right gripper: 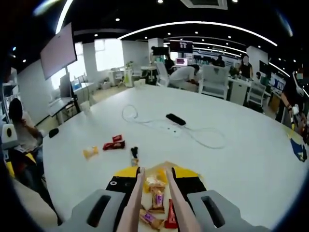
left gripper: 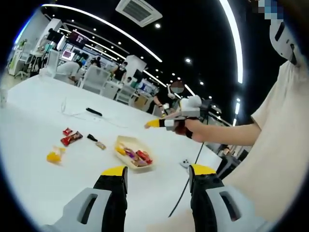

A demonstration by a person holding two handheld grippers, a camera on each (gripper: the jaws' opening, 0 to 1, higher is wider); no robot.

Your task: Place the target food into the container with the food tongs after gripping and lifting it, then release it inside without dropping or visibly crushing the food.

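Observation:
A shallow tan container [left gripper: 119,145] holding wrapped snacks [left gripper: 139,157] sits on the white table [left gripper: 43,183]. Loose on the table to its left lie red packets [left gripper: 71,137], a yellow snack [left gripper: 55,155] and a small dark-and-tan piece [left gripper: 96,141]. My left gripper [left gripper: 158,171] stands open, nothing between its fingers, short of the container. My right gripper [right gripper: 155,173] is shut on the food tongs [right gripper: 133,208], whose two arms stay apart above the snacks [right gripper: 157,198] in the container. That gripper [left gripper: 174,118] hangs in a person's hand above and right of the container.
A black remote [right gripper: 175,119] and a looping white cable [right gripper: 145,123] lie farther along the table. A small white object [left gripper: 185,163] rests near the table edge, with a dark cable [left gripper: 186,186] trailing off it. Chairs and people sit beyond the far edge.

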